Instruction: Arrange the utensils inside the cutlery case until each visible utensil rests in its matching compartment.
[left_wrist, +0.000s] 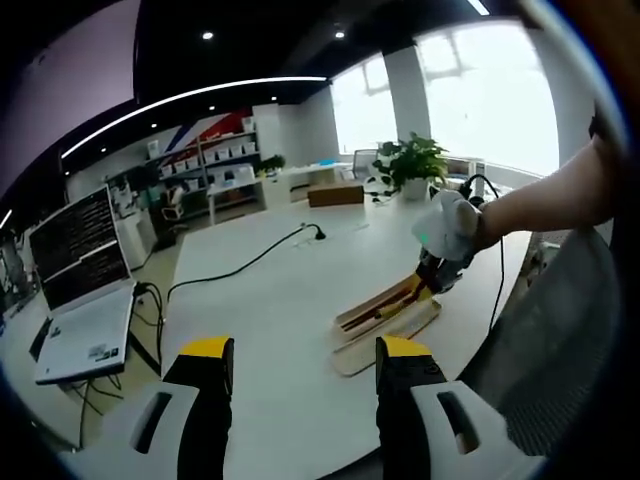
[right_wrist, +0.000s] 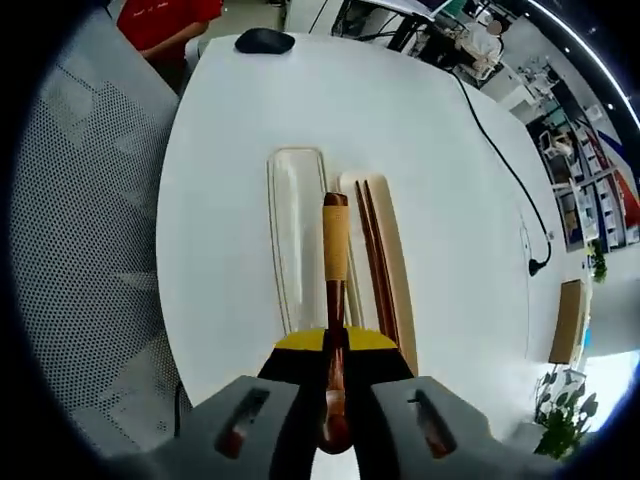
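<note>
In the right gripper view, the right claw (right_wrist: 335, 350) is seen at the bottom centre, clamped on a wooden utensil (right_wrist: 335, 300) with a tan wrapped handle; which kind of utensil it is cannot be told. The utensil is held along the cutlery case (right_wrist: 392, 260), which lies open at the centre of the frame on the white bench (right_wrist: 230, 200). A pair of chopsticks (right_wrist: 373, 255) is seen lying in the case just right of the held handle, and the clear lid (right_wrist: 295, 230) is laid just left of the case. A black mouse (right_wrist: 264, 40) is seen at the top of the frame. In the left gripper view, the left claw (left_wrist: 305, 352) is shown at the bottom with its jaws apart and nothing between them, above bare bench. The case is seen at centre right, with the right claw on it. A laptop (left_wrist: 85, 300) stands at the left, and a potted plant (left_wrist: 412, 165) at upper right.
</note>
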